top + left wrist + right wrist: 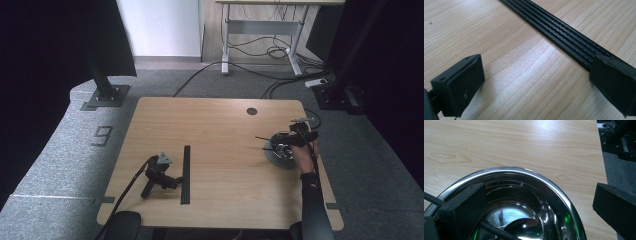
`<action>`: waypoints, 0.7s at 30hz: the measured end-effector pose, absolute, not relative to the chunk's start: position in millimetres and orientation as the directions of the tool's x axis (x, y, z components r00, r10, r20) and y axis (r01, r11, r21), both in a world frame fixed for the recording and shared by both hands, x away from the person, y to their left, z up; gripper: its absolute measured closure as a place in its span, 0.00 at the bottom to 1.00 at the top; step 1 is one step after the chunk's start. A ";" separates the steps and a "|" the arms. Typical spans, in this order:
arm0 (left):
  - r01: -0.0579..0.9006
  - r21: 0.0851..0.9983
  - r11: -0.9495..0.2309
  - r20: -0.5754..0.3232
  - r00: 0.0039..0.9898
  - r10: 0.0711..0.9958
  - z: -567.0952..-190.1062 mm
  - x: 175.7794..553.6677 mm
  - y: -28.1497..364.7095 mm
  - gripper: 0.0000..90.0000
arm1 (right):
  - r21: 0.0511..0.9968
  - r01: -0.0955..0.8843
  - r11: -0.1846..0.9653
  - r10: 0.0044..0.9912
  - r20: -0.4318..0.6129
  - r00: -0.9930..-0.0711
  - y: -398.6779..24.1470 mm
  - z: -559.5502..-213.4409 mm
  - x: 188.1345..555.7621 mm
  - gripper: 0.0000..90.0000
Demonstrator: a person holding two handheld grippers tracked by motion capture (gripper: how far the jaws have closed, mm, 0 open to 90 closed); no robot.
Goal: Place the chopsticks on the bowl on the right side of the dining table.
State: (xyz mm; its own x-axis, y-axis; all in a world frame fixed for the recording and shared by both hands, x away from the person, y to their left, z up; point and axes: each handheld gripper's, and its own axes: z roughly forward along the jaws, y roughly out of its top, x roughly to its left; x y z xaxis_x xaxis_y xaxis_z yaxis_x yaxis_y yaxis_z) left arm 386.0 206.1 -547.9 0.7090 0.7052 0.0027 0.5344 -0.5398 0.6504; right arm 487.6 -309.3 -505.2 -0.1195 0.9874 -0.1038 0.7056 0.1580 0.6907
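The right gripper (299, 131) is held by a hand (303, 154) over the shiny round steel bowl (529, 195), its black jaws spread wide: one is set inside the rim, the other stands outside it, above the bare wood. Nothing is clamped between them. The stance is judged to be a straddle of the rim, so that the bowl wall can be pinched. A polished metal spoon (524, 228) and thin dark rods (496, 231) are seen lying in the bowl's bottom. The bowl is placed near the right edge of the light wooden table (220, 125).

The left gripper (172, 181) is laid down on the table, unheld, with its jaws apart and empty; one jaw is set close against the long black ribbed strip (564, 35).
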 end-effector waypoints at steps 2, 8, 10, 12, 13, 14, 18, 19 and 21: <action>0.534 0.650 -0.540 0.003 0.709 0.705 -547.9 386.0 206.1 0.00 | 0.688 0.707 0.165 0.986 -0.107 -0.126 -308.8 -505.4 487.2 0.00; 0.534 0.651 -0.540 0.003 0.709 0.705 -547.9 386.0 206.1 0.00 | 0.671 0.716 0.193 0.981 -0.120 -0.151 -305.4 -506.0 484.5 0.00; 0.534 0.651 -0.540 0.003 0.709 0.705 -547.9 386.0 206.1 0.00 | 0.669 0.715 0.201 0.979 -0.124 -0.159 -302.9 -505.5 483.3 0.00; 0.534 0.651 -0.540 0.003 0.709 0.705 -547.9 386.0 206.1 0.00 | 0.669 0.712 0.211 0.977 -0.127 -0.171 -300.6 -504.7 482.4 0.00; 0.534 0.651 -0.540 0.003 0.709 0.705 -547.9 386.0 206.1 0.00 | 0.669 0.712 0.214 0.976 -0.128 -0.173 -299.4 -504.3 482.0 0.00; 0.534 0.651 -0.540 0.003 0.709 0.705 -547.9 386.0 206.1 0.00 | 0.671 0.708 0.221 0.975 -0.130 -0.180 -298.4 -504.0 481.6 0.00; 0.534 0.650 -0.540 0.003 0.709 0.705 -547.9 386.0 206.2 0.00 | 0.676 0.702 0.222 0.974 -0.126 -0.187 -296.6 -499.7 478.0 0.00; 0.534 0.650 -0.540 0.003 0.709 0.705 -547.9 386.0 206.2 0.00 | 0.676 0.702 0.222 0.974 -0.126 -0.187 -296.6 -499.7 478.0 0.00; 0.534 0.651 -0.539 0.002 0.709 0.705 -548.0 386.0 206.1 0.00 | 0.687 0.692 0.222 0.974 -0.121 -0.192 -297.5 -493.0 472.8 0.00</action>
State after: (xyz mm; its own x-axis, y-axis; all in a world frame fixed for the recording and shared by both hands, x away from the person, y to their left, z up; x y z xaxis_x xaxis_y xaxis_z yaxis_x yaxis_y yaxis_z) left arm 386.0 206.1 -548.0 0.7089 0.7053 0.0024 0.5341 -0.5390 0.6512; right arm 472.8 -297.5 -493.0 -0.1922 0.9739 -0.1210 0.6917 0.2219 0.6872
